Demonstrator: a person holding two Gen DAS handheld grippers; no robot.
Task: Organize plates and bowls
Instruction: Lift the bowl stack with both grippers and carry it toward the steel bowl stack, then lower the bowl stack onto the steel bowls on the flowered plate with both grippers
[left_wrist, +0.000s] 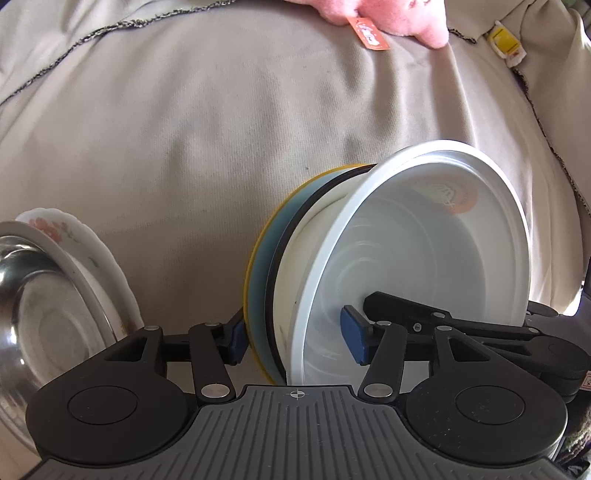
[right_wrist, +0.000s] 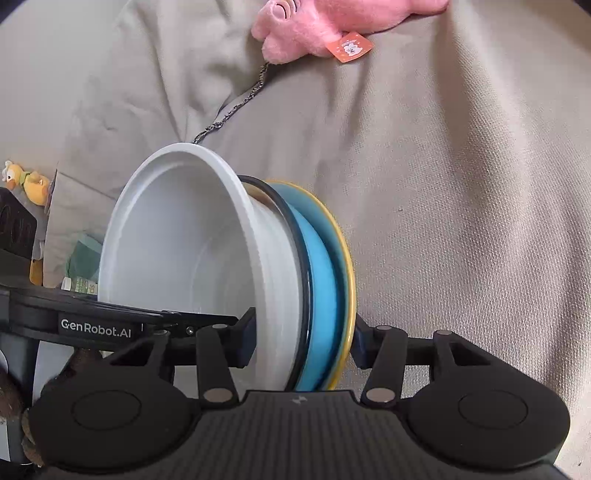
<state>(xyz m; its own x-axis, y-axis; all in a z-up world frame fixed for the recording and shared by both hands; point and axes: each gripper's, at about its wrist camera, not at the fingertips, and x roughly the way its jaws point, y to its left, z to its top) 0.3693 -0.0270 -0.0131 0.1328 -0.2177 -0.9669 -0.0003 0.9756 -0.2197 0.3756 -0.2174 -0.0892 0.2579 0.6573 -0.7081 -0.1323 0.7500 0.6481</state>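
From my left wrist camera, the left gripper (left_wrist: 295, 339) stands at its widest, straddling a stack of dishes (left_wrist: 295, 258) turned on edge over the beige cloth (left_wrist: 184, 129). One blue pad sits against the yellow plate (left_wrist: 255, 258) at the back of the stack, while the other reaches inside the white bowl (left_wrist: 424, 240) and seems to stand just off its floor, so I read this claw as not clamping. The stack lies towards 4 o'clock in that view. A steel bowl (left_wrist: 33, 295) resting in a floral plate (left_wrist: 74, 236) leans at 8 o'clock, well apart from the stack. From my right wrist camera, the right gripper (right_wrist: 303, 343) is partly closed and pinches the same stack: one pad presses inside the white bowl, the other behind the yellow plate, with a black-rimmed dish (right_wrist: 295, 229) and a blue plate (right_wrist: 321, 277) sandwiched between. A pink plush toy (right_wrist: 295, 26) lies at 12 o'clock
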